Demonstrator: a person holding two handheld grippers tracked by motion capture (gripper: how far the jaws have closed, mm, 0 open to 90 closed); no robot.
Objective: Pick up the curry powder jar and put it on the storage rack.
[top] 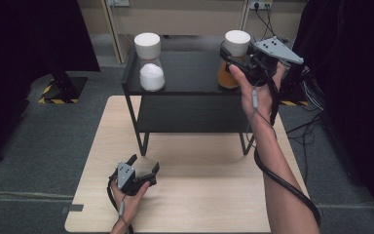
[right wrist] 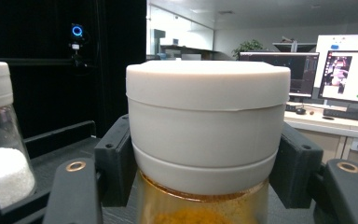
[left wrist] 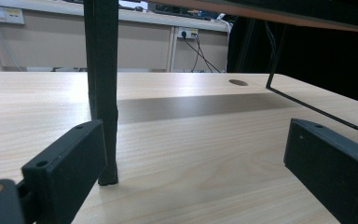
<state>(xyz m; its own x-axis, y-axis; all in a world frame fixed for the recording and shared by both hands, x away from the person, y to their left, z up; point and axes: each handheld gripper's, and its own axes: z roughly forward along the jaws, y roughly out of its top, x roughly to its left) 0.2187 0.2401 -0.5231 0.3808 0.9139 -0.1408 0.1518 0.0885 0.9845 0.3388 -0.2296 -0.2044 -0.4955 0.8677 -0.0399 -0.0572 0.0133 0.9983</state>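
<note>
Grip comes first, and you have it: your right claw [top: 233, 57] is pinching the white lid [right wrist: 207, 126] of the orange jar [top: 227, 78], one jaw pressed to each side, as the right gripper view shows. The jar stands on the far right of the black shelf [top: 190, 73], and I cannot tell whether its base has left the top yet. The white jar [top: 151, 68] sits on the far left of the shelf, untouched and well apart. Your left claw [top: 143, 165] rests on the near desk [top: 214, 195], jaws spread and holding nothing, pointing at a shelf leg [left wrist: 102, 93]. So by my reading the grasp is done; the lift, or the unscrewing of the lid, and whatever follows are all still ahead.
</note>
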